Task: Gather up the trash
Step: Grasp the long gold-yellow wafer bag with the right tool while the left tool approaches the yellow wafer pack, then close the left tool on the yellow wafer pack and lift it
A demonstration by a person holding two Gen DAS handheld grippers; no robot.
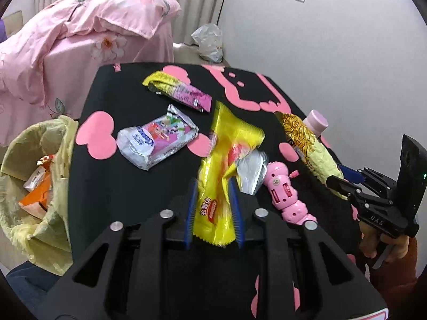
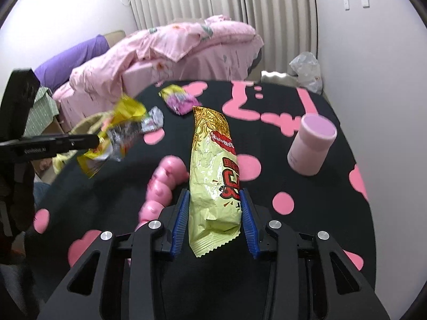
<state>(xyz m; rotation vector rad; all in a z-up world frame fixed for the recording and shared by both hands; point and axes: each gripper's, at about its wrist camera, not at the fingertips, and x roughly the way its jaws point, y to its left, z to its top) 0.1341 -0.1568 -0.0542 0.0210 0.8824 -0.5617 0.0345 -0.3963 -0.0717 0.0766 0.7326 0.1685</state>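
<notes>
Two wrappers are clamped above your bench [image 1: 120, 186]: left gripper [image 1: 213, 202] grips the yellow wrapper [image 1: 226, 144], right gripper [image 2: 214, 221] the noodle packet [image 2: 210, 176].

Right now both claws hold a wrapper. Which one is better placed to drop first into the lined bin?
Left, probably. The left claw, shut on the yellow wrapper, is nearer the lined bin off the table's left edge. The right claw, gripping the noodle packet, would have to cross the table.

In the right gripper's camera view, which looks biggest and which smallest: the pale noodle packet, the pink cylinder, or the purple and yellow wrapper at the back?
1. Pale noodle packet, though it sits nearest the camera, which inflates it.
2. Pink cylinder.
3. Purple and yellow wrapper, farthest away, so its real size is unsure.
</notes>
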